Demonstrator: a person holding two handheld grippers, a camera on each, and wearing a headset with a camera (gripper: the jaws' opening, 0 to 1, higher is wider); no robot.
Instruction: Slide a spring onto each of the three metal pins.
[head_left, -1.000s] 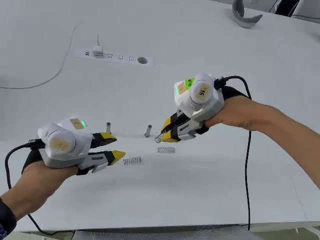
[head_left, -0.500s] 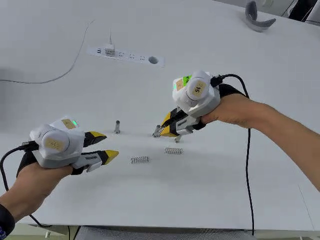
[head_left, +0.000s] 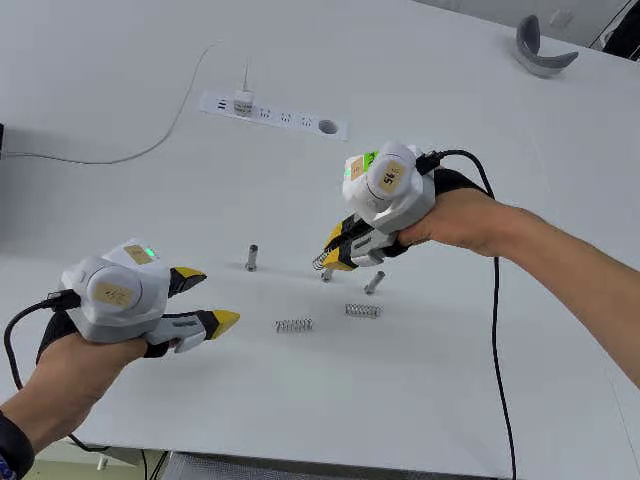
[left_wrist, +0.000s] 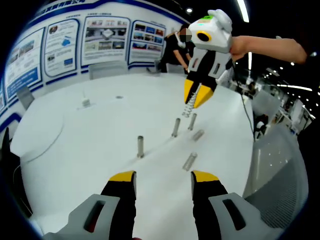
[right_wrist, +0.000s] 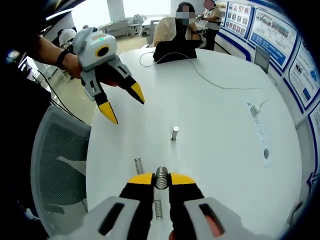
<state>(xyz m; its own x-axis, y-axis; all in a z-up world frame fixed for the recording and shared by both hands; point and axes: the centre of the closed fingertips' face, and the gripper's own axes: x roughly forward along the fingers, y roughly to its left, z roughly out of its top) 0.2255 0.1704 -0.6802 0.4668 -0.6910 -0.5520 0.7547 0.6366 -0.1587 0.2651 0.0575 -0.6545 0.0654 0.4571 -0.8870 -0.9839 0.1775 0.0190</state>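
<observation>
Now: right gripper (head_left: 328, 258) pinching 1 spring (head_left: 320, 262) at the pins

Right gripper: jaws all but closed, yellow tips clamped on the coil. In the right gripper view the spring's open end stands up between the 2 tips. The gripper is angled down toward the white table (head_left: 450, 110), with the spring's free end just above the middle pin (head_left: 326, 274). Whether spring and pin touch cannot be told.

Pins: 3 in a row on the table. Left pin (head_left: 251, 258) is bare and stands apart from the other 2. Right pin (head_left: 374, 283) is bare and sits near the middle pin.

Loose springs: 2, lying flat on the near side of the row. 1 (head_left: 294, 325) lies between the left and middle pins, the other (head_left: 363, 311) just beside the right pin.

Left gripper (head_left: 210, 298): jaws spread wide, nothing between them, touching nothing. It is held above the table's near side, well apart from the pins, tips pointing toward them.

Power strip (head_left: 272, 114): far side of the table.
</observation>
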